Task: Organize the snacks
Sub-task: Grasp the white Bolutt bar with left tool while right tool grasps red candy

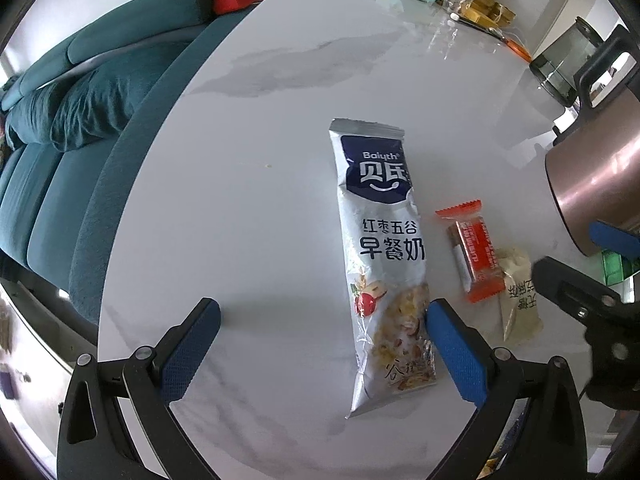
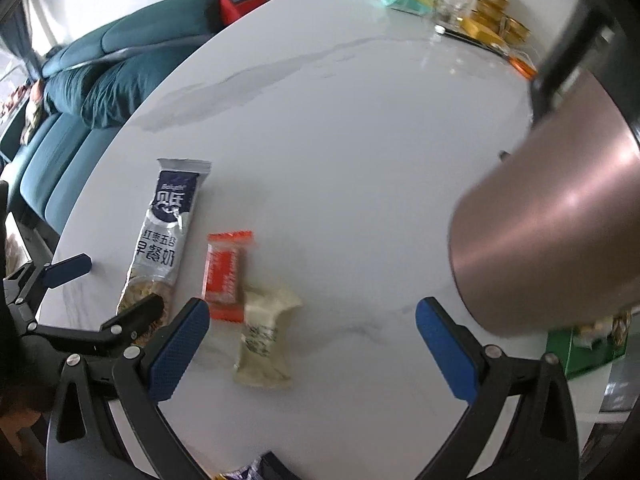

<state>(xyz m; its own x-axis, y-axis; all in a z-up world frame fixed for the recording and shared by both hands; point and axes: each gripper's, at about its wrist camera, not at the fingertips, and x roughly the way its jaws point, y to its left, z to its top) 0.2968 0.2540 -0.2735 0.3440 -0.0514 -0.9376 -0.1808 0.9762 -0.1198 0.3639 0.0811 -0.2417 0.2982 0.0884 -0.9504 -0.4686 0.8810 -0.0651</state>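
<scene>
A long silver and navy breakfast milk sachet (image 1: 380, 256) lies on the white marble table (image 1: 260, 128); it also shows in the right wrist view (image 2: 162, 240). An orange wrapped snack (image 1: 474, 254) (image 2: 226, 274) lies right of it, touching a cream wrapped snack (image 1: 518, 296) (image 2: 266, 340). My left gripper (image 1: 322, 350) is open and empty, its right pad by the sachet's lower end. My right gripper (image 2: 312, 346) is open and empty, just above the cream snack.
A copper-coloured kettle (image 2: 560, 216) (image 1: 592, 184) stands close at the right. A green box (image 2: 584, 350) sits behind it. Gold tins (image 1: 490, 0), glassware and a teal packet stand at the far edge. A teal sofa (image 1: 68, 132) lies beyond the table's left edge.
</scene>
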